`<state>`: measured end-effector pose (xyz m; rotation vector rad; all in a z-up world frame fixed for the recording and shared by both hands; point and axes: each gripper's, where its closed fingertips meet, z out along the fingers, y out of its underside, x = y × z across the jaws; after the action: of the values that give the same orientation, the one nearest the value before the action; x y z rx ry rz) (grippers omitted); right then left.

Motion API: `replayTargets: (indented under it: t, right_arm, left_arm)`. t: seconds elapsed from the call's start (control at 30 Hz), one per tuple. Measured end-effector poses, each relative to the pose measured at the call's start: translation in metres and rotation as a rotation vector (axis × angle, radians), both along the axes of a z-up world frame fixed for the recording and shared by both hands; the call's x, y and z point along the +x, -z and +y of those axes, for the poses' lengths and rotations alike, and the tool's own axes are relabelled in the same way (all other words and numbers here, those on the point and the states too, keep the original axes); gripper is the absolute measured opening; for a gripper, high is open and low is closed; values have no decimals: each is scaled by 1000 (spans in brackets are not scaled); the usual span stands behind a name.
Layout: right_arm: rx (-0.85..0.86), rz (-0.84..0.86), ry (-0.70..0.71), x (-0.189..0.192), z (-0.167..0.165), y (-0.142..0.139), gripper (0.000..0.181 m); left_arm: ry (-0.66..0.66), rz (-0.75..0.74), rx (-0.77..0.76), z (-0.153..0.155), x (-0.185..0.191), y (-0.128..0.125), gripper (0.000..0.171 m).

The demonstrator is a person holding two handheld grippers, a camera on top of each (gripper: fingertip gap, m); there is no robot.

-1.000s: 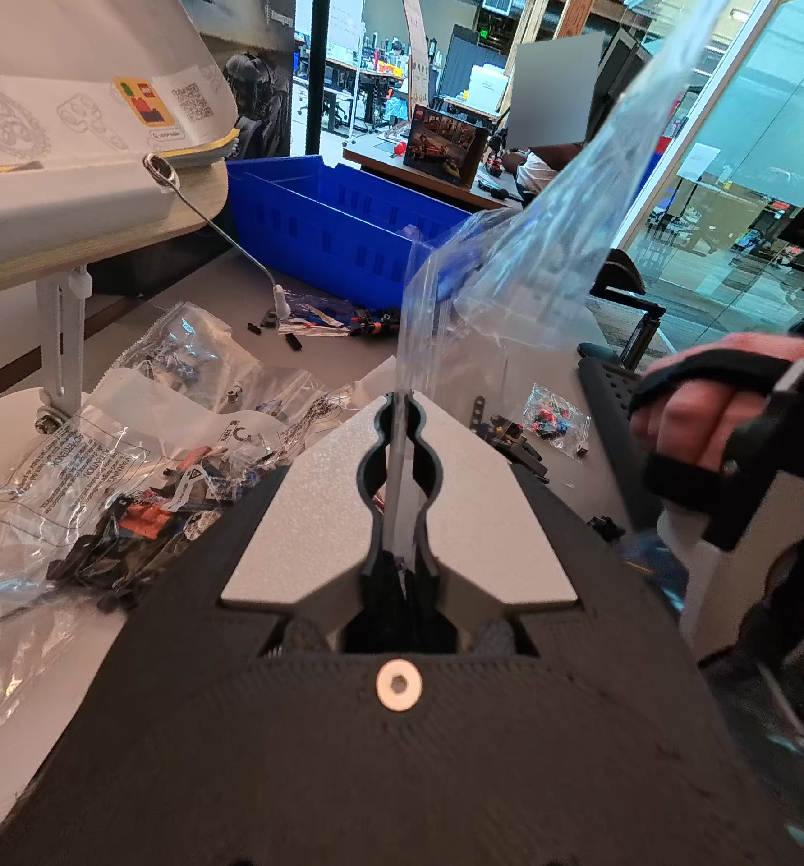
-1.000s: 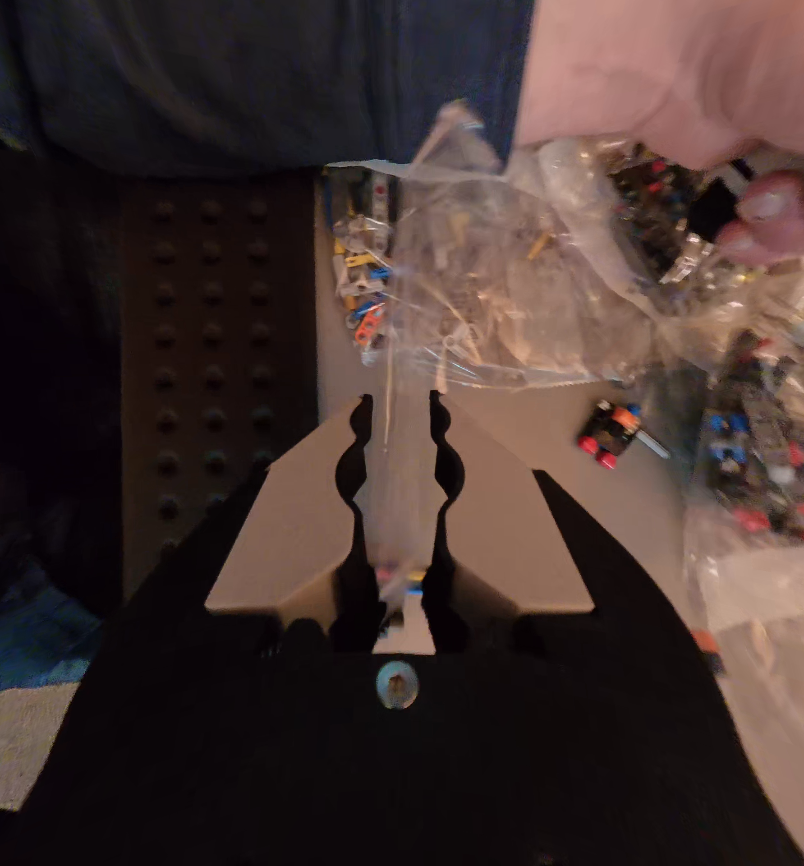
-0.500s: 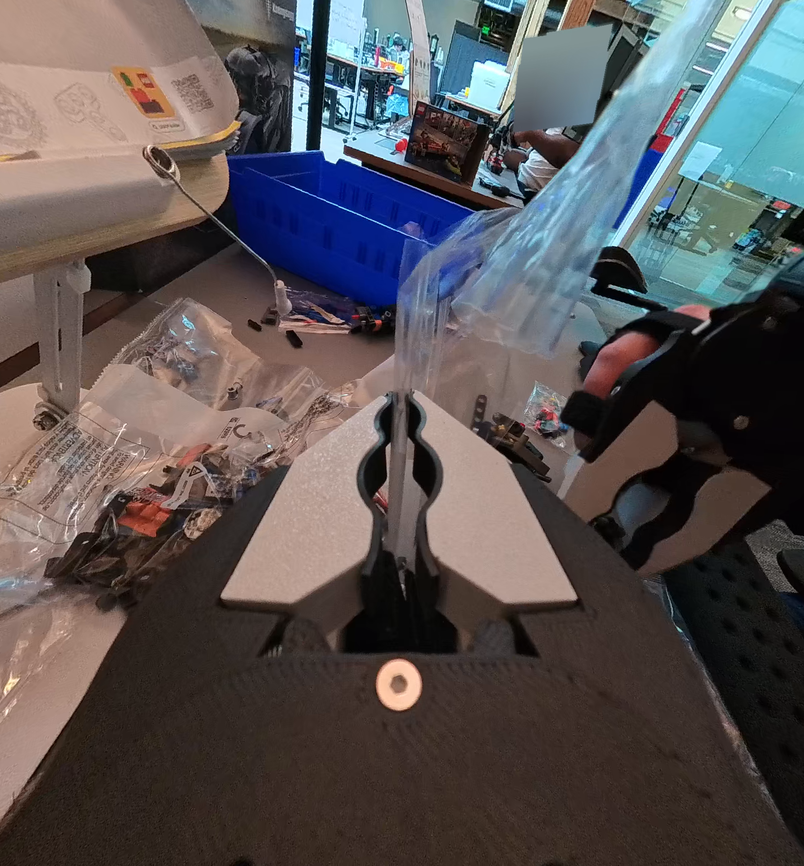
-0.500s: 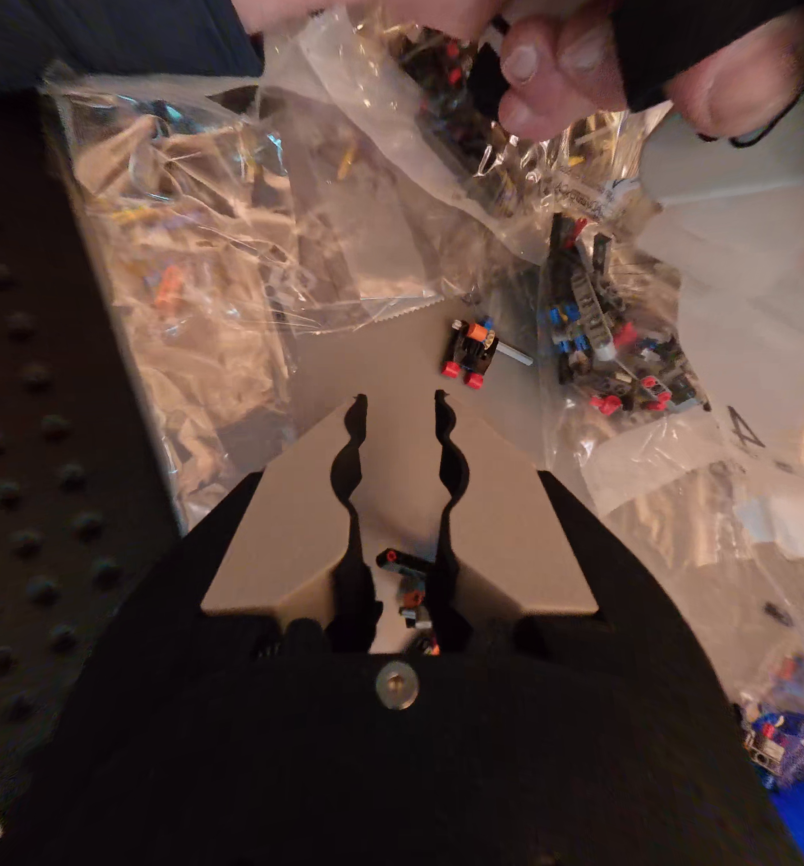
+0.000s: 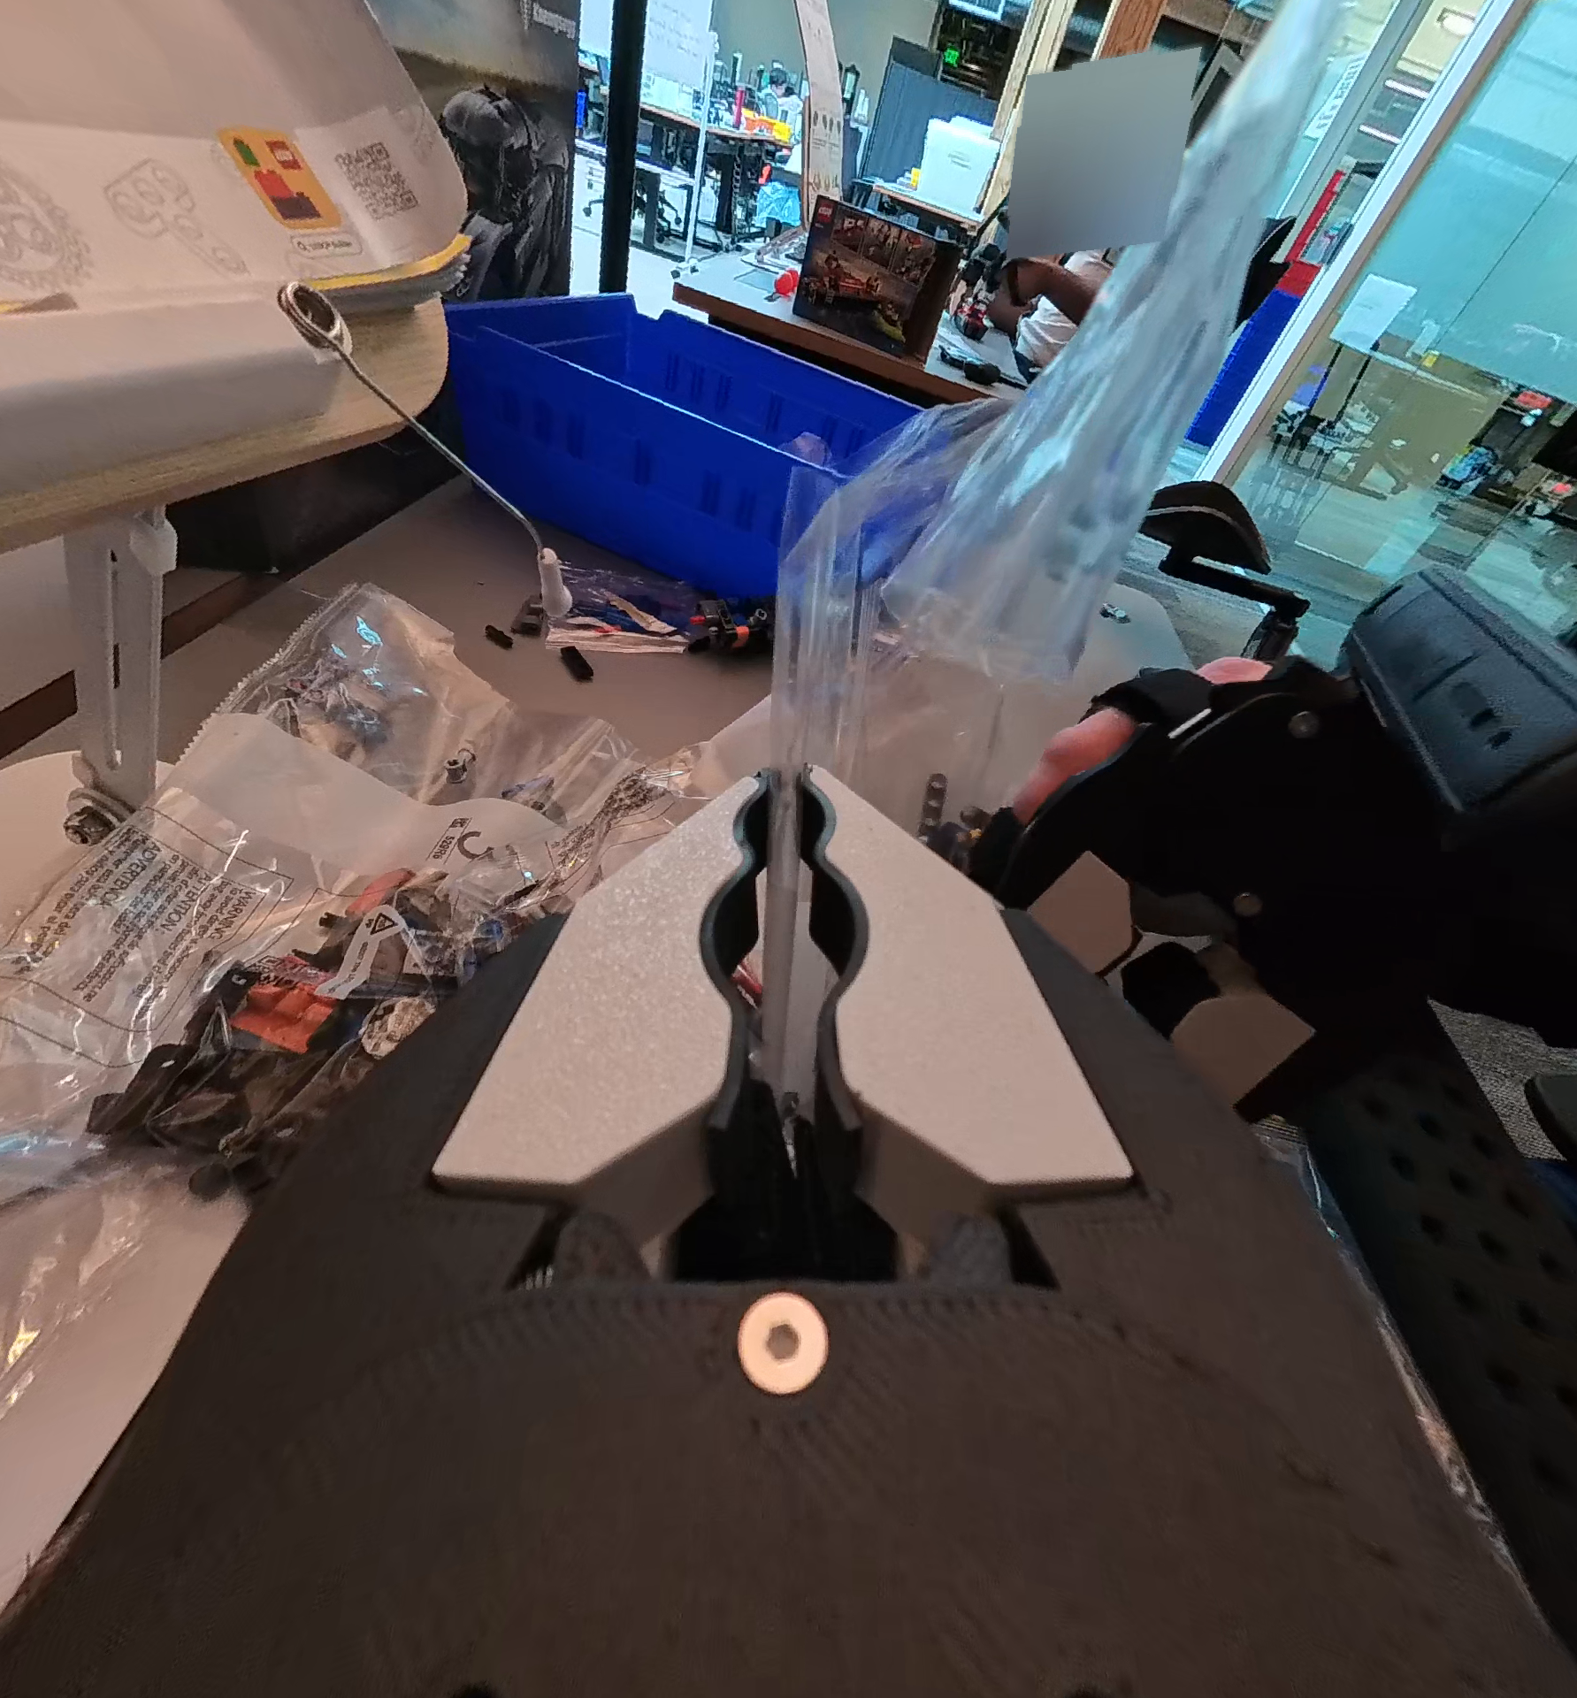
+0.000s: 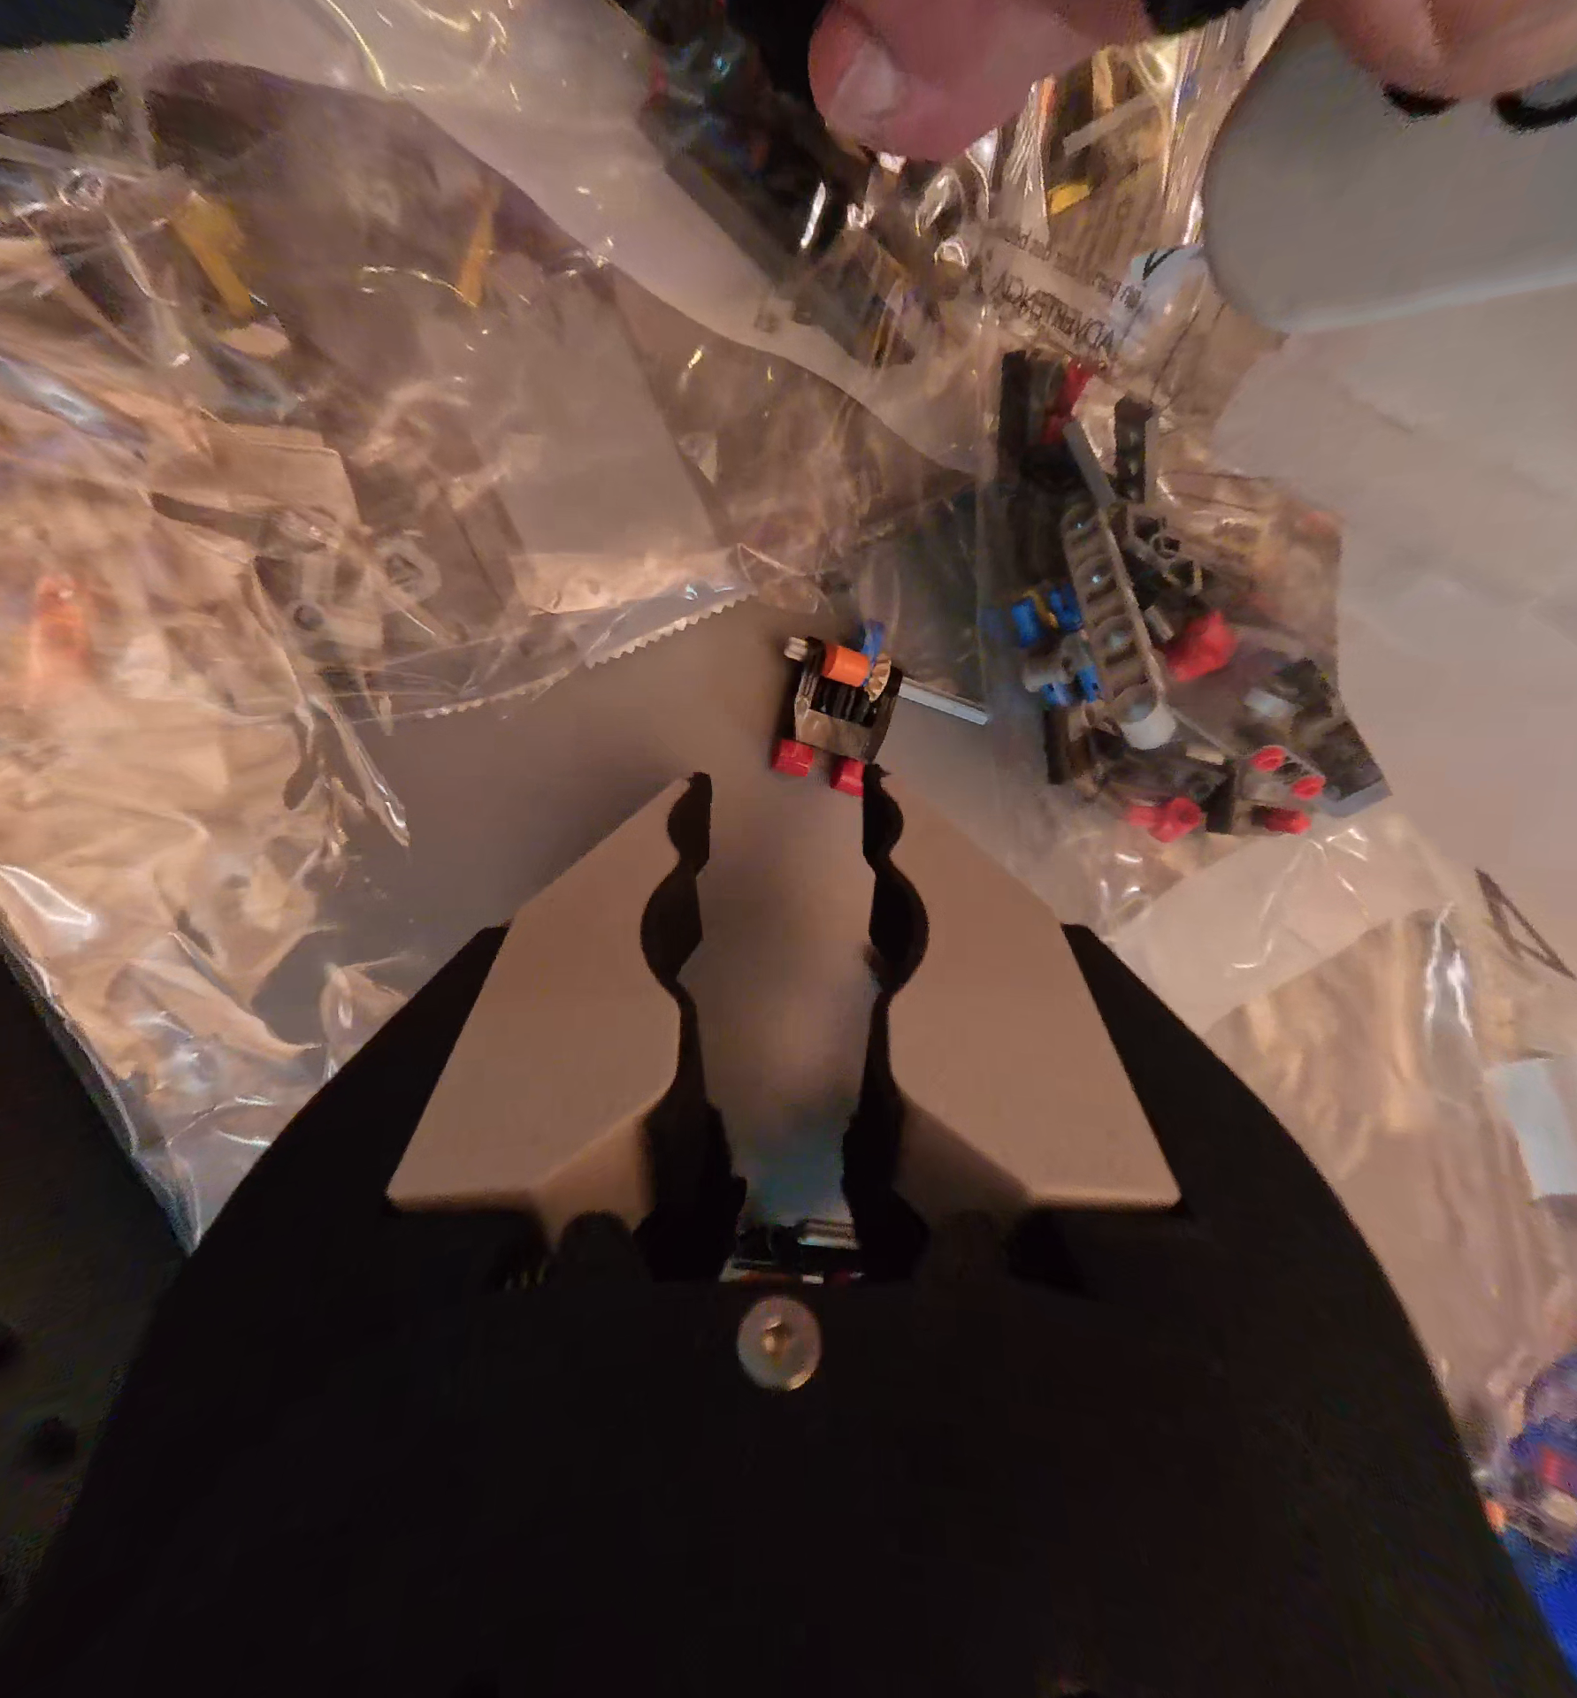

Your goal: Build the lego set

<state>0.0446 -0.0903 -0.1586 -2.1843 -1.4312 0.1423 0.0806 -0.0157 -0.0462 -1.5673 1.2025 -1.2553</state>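
The left hand-held gripper (image 5: 784,790) is clamped on the edge of a clear plastic bag (image 5: 1023,515), which stands up out of the jaws and flops off to the right, looking pretty much empty. The right hand-held gripper (image 6: 784,790) is spread open with nothing in it, pointing down at the table (image 6: 582,763).

Just past its fingertips, nearly touching the right one, sits a small sub-assembly (image 6: 835,703): black body, orange bush, red pins along the near edge and a grey axle sticking out to the right. A sealed bag of parts (image 6: 1161,680) lies just to the right of it, and a big crinkled bag (image 6: 307,441) with a serrated edge covers the left. In the left wrist view there are more parts bags (image 5: 242,928), a blue bin (image 5: 665,441) further back, and the instruction booklet (image 5: 169,193) on a stand.

The step in hand looks like going for that sub-assembly. To do it well, the right hand-held gripper should probably shift a touch right so the black body sits between the jaws, then close across the body, not on the axle or the red pins, which could pop loose. The serrated bag edge is close, so it's worth keeping film out of the pinch. The spent bag could be dropped out of the way first.
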Motion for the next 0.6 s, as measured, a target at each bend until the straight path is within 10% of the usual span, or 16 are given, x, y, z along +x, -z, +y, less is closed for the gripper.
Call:
replayTargets:
  t: [0.6]
  right_arm:
    - [-52, -18, 1, 2, 4, 13, 13]
  left_arm:
    - [2, 2, 2, -1, 0, 0, 3]
